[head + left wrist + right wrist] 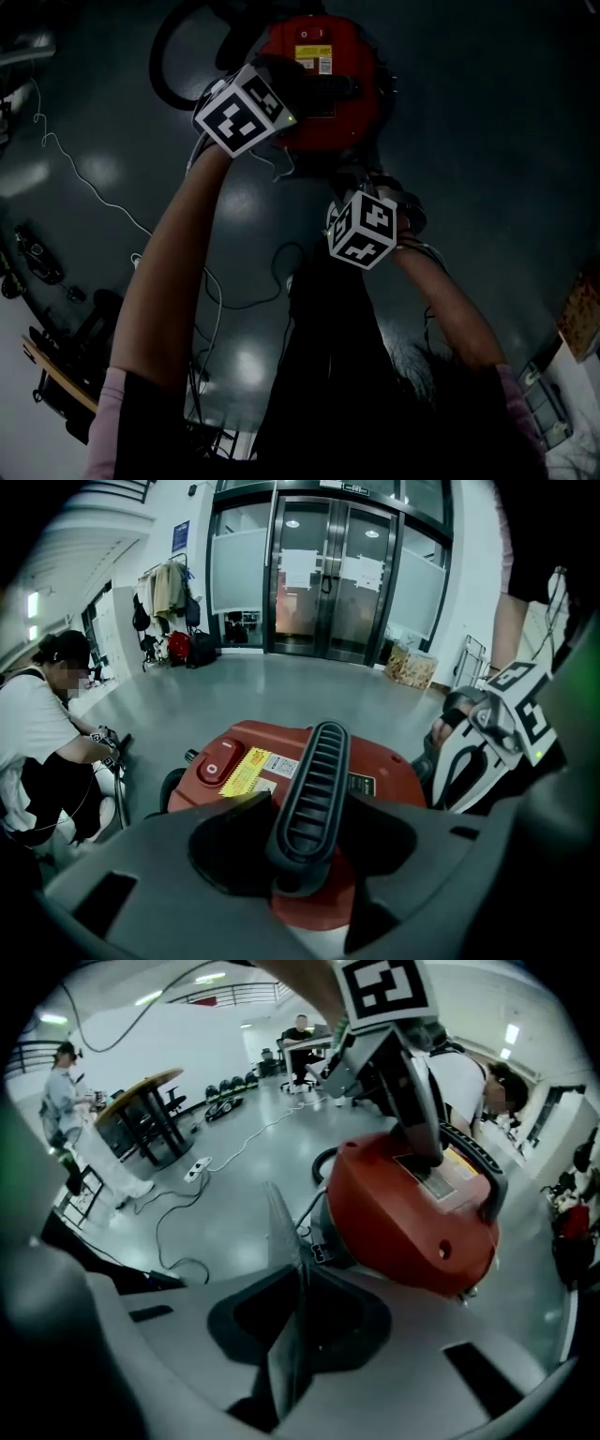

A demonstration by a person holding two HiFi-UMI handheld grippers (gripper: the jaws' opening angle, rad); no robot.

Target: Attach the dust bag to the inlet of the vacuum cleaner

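A red vacuum cleaner (323, 94) stands on the grey floor. My left gripper (305, 855) is shut on its black ribbed carrying handle (309, 799), which runs up between the jaws. The right gripper view shows the same grip on top of the red body (403, 1213). My right gripper (300, 1326) is beside the vacuum's lower side, shut on a thin grey sheet, the dust bag (283, 1232), seen edge-on and sticking out past the jaws. In the head view, only the marker cubes (364, 228) of both grippers show; the jaws are hidden.
A black hose (164, 56) curls behind the vacuum. Cables (187, 1204) and a power strip (197, 1168) lie on the floor near a round table (145, 1101). A person (47, 752) crouches at the left, before glass doors (328, 574). Other people are in the background.
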